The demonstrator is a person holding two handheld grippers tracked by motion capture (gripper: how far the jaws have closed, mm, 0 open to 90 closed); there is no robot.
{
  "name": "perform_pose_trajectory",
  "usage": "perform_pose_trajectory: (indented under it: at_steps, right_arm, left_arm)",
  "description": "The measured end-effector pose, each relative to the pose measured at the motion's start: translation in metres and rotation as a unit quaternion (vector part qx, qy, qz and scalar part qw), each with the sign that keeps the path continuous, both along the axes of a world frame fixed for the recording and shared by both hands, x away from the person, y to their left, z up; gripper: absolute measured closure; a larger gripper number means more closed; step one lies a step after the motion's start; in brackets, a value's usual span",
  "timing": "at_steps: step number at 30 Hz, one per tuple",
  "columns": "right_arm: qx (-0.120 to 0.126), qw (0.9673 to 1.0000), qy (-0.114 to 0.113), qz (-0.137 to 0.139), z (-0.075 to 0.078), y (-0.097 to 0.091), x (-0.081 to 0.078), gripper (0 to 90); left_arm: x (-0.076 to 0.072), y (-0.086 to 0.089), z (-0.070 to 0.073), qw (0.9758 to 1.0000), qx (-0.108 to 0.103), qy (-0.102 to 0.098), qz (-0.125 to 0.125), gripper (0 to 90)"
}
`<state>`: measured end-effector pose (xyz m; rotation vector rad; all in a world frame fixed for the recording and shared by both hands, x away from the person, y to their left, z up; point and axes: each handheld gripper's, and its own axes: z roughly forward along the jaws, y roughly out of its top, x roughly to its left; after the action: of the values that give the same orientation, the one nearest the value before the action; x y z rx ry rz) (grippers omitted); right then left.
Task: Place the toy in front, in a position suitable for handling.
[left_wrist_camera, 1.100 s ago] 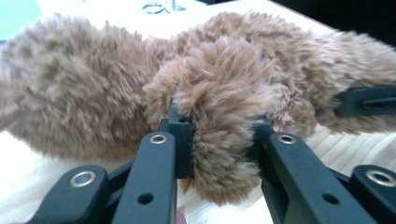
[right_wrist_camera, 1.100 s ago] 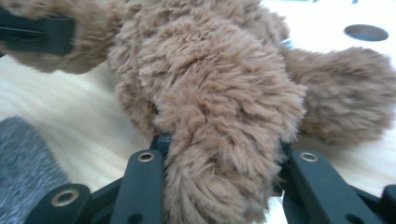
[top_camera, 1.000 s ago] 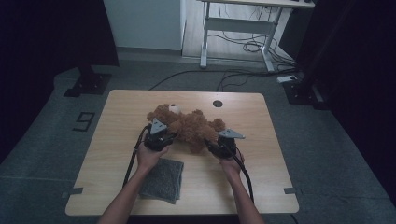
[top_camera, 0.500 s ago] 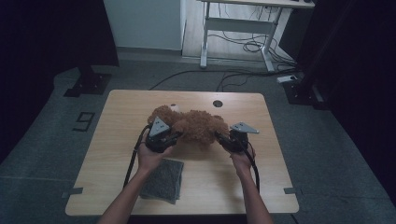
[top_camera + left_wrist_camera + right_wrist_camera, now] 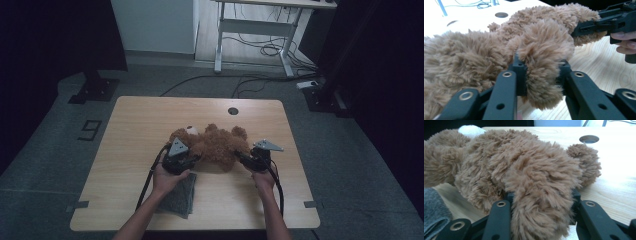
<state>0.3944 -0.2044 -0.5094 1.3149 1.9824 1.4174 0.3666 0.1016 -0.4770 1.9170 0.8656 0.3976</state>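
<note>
Both hands have spread apart across the pale wooden tabletop (image 5: pixel 150 120) since a second ago, and the fluffy brown teddy bear (image 5: pixel 212 145), then bunched between them, now lies stretched out.

Largest first: the tabletop spans the high view, a round cable hole (image 5: pixel 233 110) near its far edge. The teddy bear lies near the middle, its long axis running left to right, its head with the white muzzle toward the person's left and its legs toward the right.

A dark grey folded cloth (image 5: pixel 180 195) lies on the near side, partly under the left forearm.

The left gripper (image 5: pixel 181 159) has a plush limb between its jaws; they have just been opening a little, yet the pads still press into the fur. The right gripper (image 5: pixel 250 159) clamps a limb at the bear's other end, its jaws also eased slightly.

Judging from this, the risk is a slip: soft pile compresses, so with both grips loosening and the toy pulled taut, a limb could slide free and the bear sag or twist.
</note>
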Motion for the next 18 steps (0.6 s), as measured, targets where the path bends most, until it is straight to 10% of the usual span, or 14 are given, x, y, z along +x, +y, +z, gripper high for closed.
perform_pose_trajectory:
  at_steps: [8, 18]
  right_arm:
    - [0.016, 0.9998, -0.006, 0.013, -0.003, -0.001, -0.006, 53.3]
    - [0.040, 0.9989, -0.014, 0.017, -0.007, -0.004, -0.015, 49.8]
  left_arm:
    - [-0.016, 0.021, 0.011, 0.9999, 0.010, 0.003, 0.006, 35.4]
    - [-0.040, 0.057, -0.003, 0.9983, 0.024, 0.030, 0.043, 29.5]
